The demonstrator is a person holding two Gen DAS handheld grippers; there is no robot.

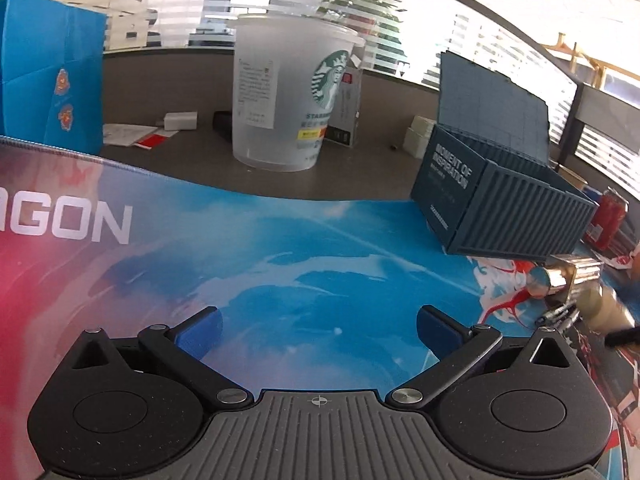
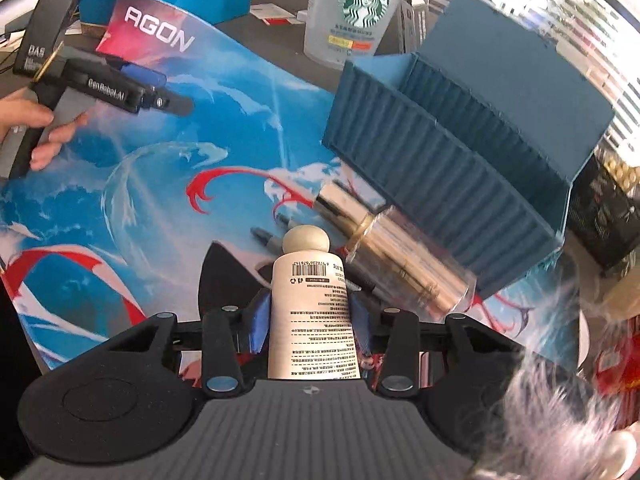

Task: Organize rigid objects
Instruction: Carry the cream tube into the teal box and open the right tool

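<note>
My right gripper [image 2: 310, 316] is shut on a cream tube [image 2: 312, 312] with a round cap and a barcode, held above the blue mat. Just ahead lie a clear case with gold items [image 2: 400, 256] and dark pens [image 2: 276, 236], beside the open blue container-shaped box [image 2: 432, 168]. My left gripper [image 1: 318, 330] is open and empty, hovering over the mat; it also shows in the right wrist view [image 2: 152, 84]. The box stands to its right [image 1: 504, 200], lid up, with the gold case [image 1: 560, 276] below it.
A blue and red AGON mat [image 1: 280, 264] covers the desk. A clear Starbucks cup [image 1: 288, 92] stands behind it, also in the right wrist view [image 2: 352, 12]. A blue paper bag [image 1: 48, 68] is far left. A red can [image 1: 608, 220] is far right.
</note>
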